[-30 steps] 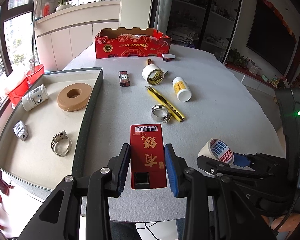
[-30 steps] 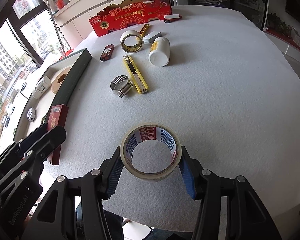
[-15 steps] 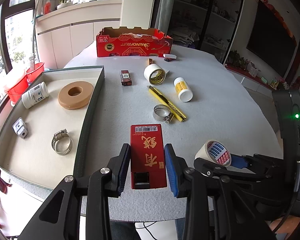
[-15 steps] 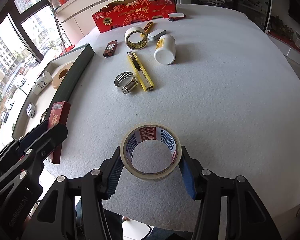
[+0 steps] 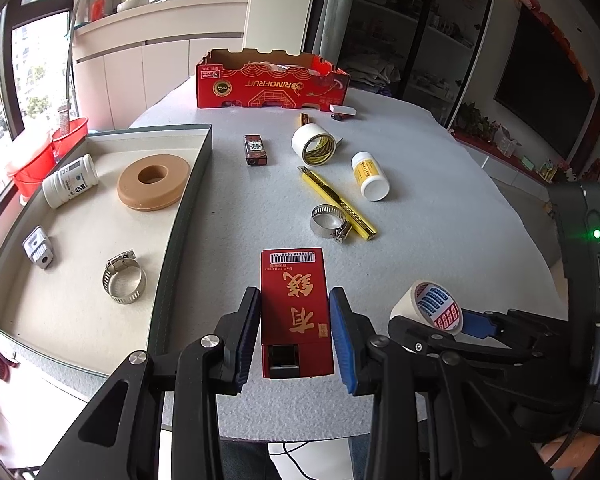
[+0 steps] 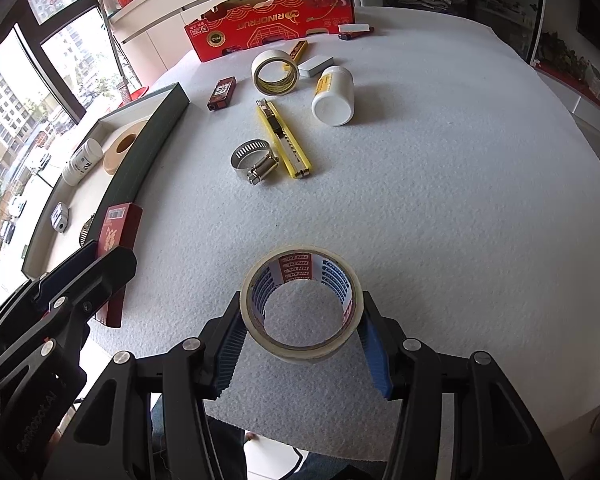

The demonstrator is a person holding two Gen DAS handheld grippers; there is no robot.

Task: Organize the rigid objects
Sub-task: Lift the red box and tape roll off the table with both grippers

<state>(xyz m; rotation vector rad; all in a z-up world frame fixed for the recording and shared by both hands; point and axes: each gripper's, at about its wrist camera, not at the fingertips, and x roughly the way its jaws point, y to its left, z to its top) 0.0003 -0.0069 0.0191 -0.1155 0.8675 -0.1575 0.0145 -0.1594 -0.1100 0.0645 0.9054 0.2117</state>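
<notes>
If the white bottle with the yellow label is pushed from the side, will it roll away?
Probably yes: the white bottle lies on its side, round-bodied, free on the table. It looks like light plastic, so it should move easily. The textured cover may slow it.

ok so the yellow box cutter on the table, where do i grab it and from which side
Take the yellow box cutter across its narrow width near mid-length, coming straight down from above. It lies flat and long, so only its thin sides give the fingers purchase. Stay away from the near end, where the hose clamp sits close against it.
</notes>
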